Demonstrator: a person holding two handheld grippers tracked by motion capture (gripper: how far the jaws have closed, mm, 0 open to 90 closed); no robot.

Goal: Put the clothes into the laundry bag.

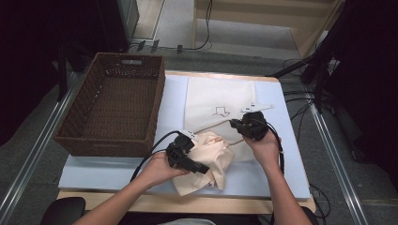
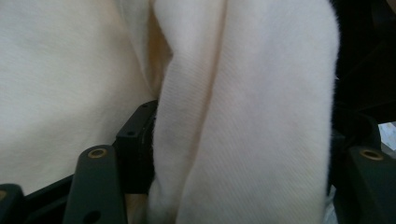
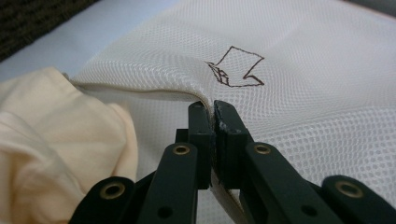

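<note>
A white mesh laundry bag (image 1: 220, 96) with a drawn arrow lies flat on the pale mat (image 1: 171, 101). My right gripper (image 1: 233, 123) is shut on the bag's near hem (image 3: 140, 91); in the right gripper view the jaws (image 3: 213, 112) pinch that edge and lift it slightly. A crumpled cream garment (image 1: 213, 157) sits at the bag's mouth, left of the right gripper. My left gripper (image 1: 201, 167) holds it. In the left gripper view a thick fold of the cream cloth (image 2: 252, 116) spans the gap between the jaws (image 2: 243, 154).
A brown wicker basket (image 1: 110, 143) with nothing in it stands at the left, half on the mat. The bag's white drawstring tab (image 1: 257, 108) lies right of the arrow. The table's wooden front edge (image 1: 159, 202) runs below the garment.
</note>
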